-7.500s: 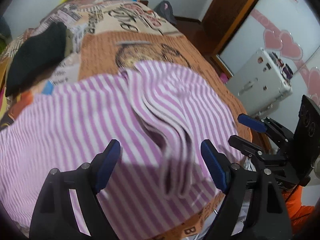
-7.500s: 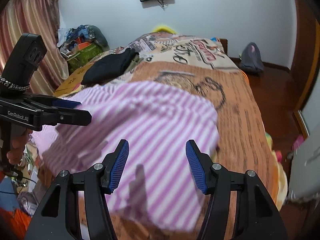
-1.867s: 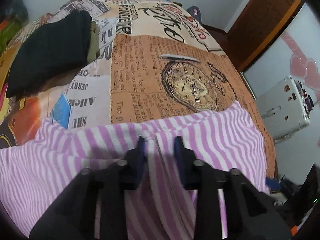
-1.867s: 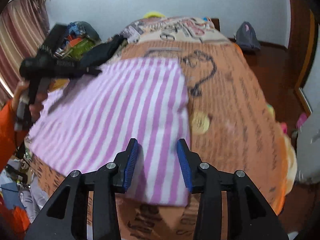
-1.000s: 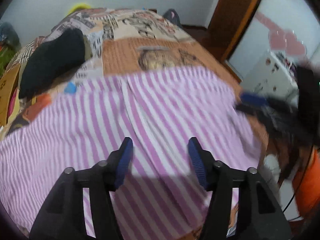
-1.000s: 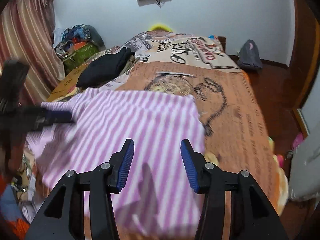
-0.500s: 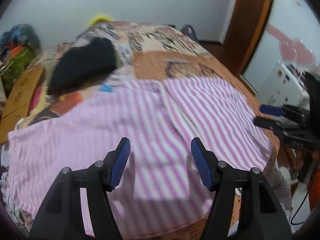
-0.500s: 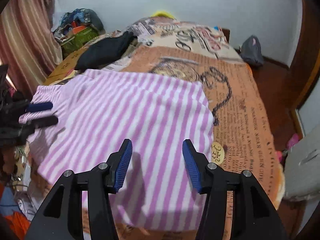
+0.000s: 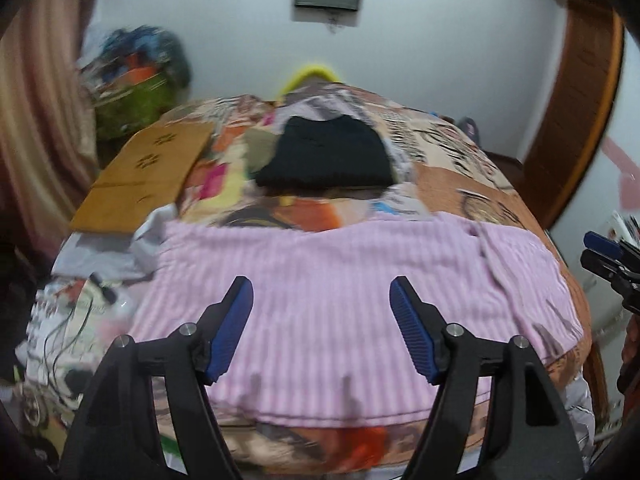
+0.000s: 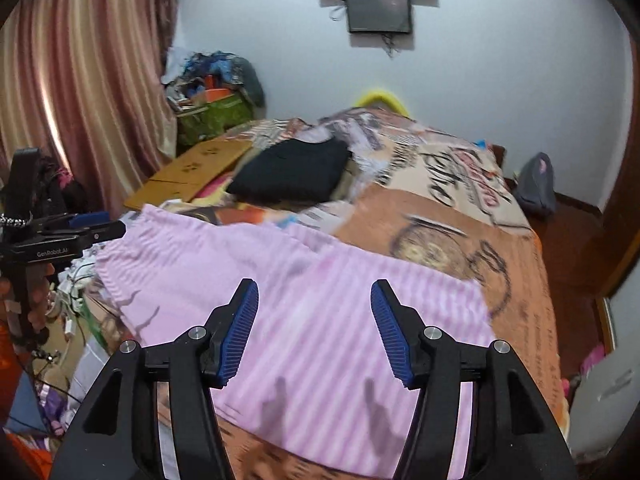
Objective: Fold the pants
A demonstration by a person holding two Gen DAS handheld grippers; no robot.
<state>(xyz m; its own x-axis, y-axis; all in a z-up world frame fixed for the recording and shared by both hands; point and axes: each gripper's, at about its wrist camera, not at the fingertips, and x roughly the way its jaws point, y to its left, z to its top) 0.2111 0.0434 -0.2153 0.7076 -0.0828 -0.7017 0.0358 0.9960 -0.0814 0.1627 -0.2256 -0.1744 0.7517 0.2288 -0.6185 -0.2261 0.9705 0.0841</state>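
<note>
Pants (image 9: 340, 280) now flat, both grippers' fingers (image 9: 232, 326) wider, empty.

Pants (image 9: 340, 280): spread across near end of bed (image 9: 472, 168).
Garment (image 9: 328, 156): behind pants, apart.
Cardboard (image 9: 148, 176): left of garment.

Printed bedspread (image 10: 460, 208) with clock motif, folded black garment (image 10: 292, 176) near its head, flat cardboard (image 10: 196, 172) beside it, striped curtain (image 10: 80, 80) at left, wall-mounted screen (image 10: 379, 12), grey bag (image 10: 536, 184) on floor.
</note>
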